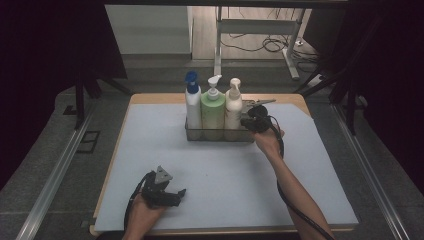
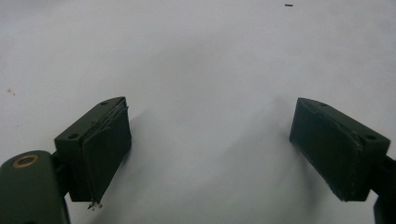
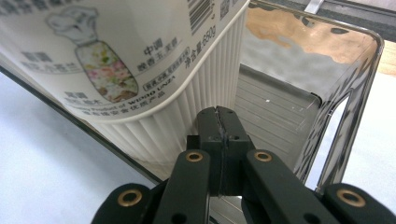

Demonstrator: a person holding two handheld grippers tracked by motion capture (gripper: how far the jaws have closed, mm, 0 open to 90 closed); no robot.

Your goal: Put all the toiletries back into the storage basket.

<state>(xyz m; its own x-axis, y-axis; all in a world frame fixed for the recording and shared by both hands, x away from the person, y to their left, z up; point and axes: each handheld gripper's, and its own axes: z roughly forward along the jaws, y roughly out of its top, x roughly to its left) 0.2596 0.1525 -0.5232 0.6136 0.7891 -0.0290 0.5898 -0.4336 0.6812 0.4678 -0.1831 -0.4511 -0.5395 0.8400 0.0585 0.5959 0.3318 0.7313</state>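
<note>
A clear bin [image 1: 220, 135] at the back middle of the mat holds three pump bottles: white with a blue cap [image 1: 193, 105], green [image 1: 212, 111] and cream [image 1: 233, 107]. My right gripper [image 1: 247, 122] is at the bin's right end. In the right gripper view its jaws [image 3: 219, 114] are pressed together with nothing between them. Their tips reach over the bin's [image 3: 369, 44] free right part, just beside the ribbed base of the cream bottle [image 3: 116, 60]. My left gripper [image 1: 178, 195] rests low over the mat near the front left, open [image 2: 210, 140] with bare mat between its pads.
The pale blue mat [image 1: 225, 175] covers a wooden table [image 1: 150, 98]. Metal rails [image 1: 60, 165] run along both sides on the floor. A white frame leg [image 1: 218, 45] and cables lie beyond the far edge.
</note>
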